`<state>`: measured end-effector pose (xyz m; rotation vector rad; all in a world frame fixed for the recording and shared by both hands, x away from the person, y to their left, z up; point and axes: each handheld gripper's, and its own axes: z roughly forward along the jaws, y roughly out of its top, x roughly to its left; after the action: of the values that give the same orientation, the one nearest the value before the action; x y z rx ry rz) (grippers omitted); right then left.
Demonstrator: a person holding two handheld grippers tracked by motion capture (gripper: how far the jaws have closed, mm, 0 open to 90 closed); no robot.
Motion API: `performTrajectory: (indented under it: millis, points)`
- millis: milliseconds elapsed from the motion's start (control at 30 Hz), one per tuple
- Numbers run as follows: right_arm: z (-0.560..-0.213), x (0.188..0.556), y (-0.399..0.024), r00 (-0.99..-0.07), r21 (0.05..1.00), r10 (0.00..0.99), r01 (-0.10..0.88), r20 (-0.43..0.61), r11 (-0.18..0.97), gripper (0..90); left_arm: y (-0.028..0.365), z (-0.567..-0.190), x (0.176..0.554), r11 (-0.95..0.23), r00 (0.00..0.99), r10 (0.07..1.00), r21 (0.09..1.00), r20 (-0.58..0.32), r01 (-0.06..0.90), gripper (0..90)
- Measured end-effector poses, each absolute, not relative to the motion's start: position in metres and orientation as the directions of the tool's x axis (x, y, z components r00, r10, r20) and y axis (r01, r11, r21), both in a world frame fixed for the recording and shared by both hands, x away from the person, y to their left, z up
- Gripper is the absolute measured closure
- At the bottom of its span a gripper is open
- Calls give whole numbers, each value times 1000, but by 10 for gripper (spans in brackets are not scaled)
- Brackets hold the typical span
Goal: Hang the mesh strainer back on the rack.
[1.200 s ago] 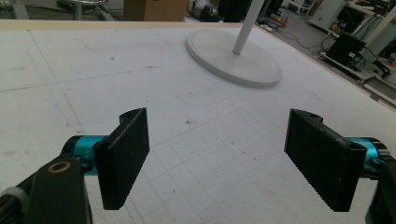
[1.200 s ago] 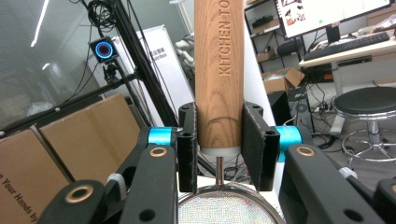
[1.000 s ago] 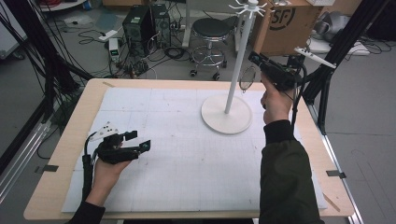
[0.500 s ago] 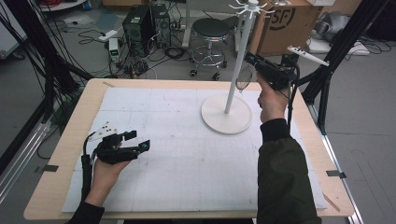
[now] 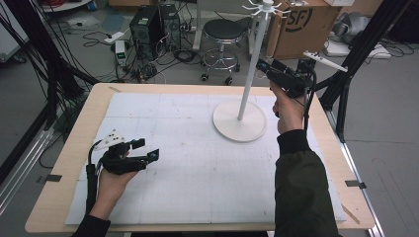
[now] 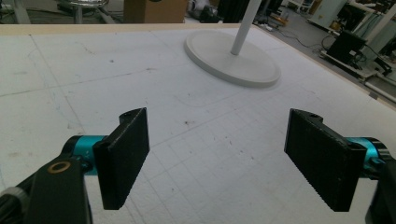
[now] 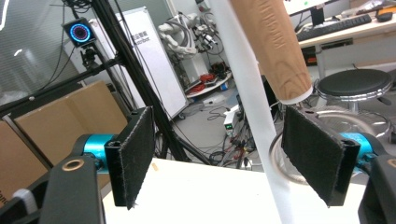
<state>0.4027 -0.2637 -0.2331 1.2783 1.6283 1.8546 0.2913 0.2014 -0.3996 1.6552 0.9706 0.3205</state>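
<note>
A white stand (image 5: 248,79) with a round base (image 5: 232,129) and hooks at its top stands on the table's far right. My right gripper (image 5: 262,65) is held high beside the pole, open. In the right gripper view the white pole (image 7: 252,107) runs between the gripper's (image 7: 224,158) spread jaws, and a tan wood-grained cylinder (image 7: 273,46) slants down from the top. My left gripper (image 5: 148,149) rests low at the table's left, open and empty. In the left gripper view it (image 6: 217,158) faces the stand's base (image 6: 233,60).
A white gridded mat (image 5: 197,163) covers most of the wooden table. Beyond the far edge are a black stool (image 5: 225,32), a cardboard box (image 5: 301,22), a computer tower (image 5: 146,22) and loose cables. Black frame posts (image 5: 360,49) rise at the right.
My right gripper has shifted slightly left, closer to the stand's pole. The left gripper has not moved.
</note>
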Motion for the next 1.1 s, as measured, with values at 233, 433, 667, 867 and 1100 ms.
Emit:
performTrajectory:
  millis: [233, 433, 667, 867, 1100]
  points:
    - [-247, 393, -268, -564, 922, 733, 289, 380, -256, 219, 199, -400, 291, -30, 626, 733, 906, -267, 422, 227]
    - [-255, 380, -265, -579, 935, 742, 300, 337, -191, 204, 196, -399, 290, -43, 638, 726, 908, -259, 417, 226]
    - [-269, 370, -265, -589, 934, 735, 310, 336, -179, 198, 196, -397, 289, -31, 636, 725, 910, -264, 413, 224]
    - [-280, 362, -268, -590, 931, 733, 325, 337, -167, 193, 195, -397, 289, -31, 639, 722, 910, -266, 414, 223]
    - [-288, 354, -268, -598, 927, 727, 343, 338, -150, 189, 194, -396, 288, -30, 642, 718, 911, -268, 412, 223]
